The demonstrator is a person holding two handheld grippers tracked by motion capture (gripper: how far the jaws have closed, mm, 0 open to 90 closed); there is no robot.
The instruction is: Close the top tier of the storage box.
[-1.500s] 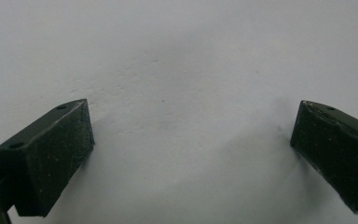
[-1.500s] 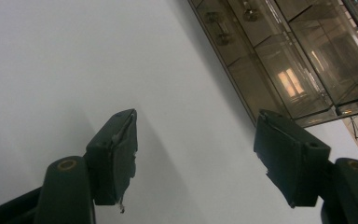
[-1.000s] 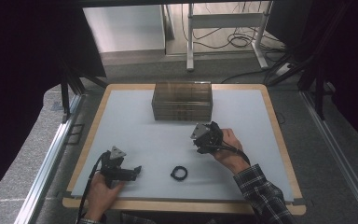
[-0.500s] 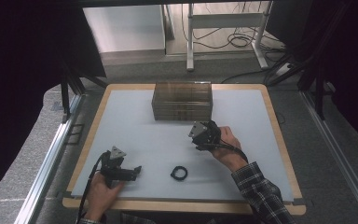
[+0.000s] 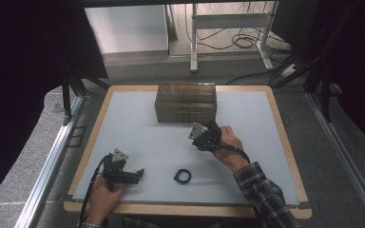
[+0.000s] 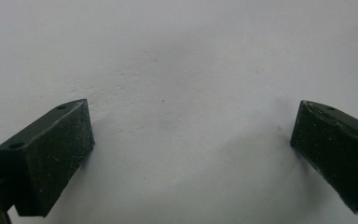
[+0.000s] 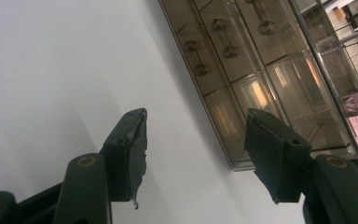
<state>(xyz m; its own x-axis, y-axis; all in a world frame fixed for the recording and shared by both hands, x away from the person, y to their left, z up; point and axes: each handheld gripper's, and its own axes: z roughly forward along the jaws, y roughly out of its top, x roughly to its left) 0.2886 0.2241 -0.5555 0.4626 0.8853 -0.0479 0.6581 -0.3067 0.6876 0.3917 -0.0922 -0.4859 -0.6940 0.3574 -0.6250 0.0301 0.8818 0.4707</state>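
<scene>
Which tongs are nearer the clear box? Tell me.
Right. The right tongs sit just in front of the box, pointing at it; the left tongs lie near the table's front-left edge.

The left hand (image 5: 103,194) grips the left tongs (image 5: 138,174) low, their jaws pointing to the person's right; in the left gripper view the two black jaws stand wide apart with nothing between them. The right hand (image 5: 228,145), coming out of a plaid sleeve (image 5: 266,197), holds the right tongs (image 5: 208,129) farther forward and raised, turned on their side, and the right gripper view shows those jaws parted and empty too.
</scene>
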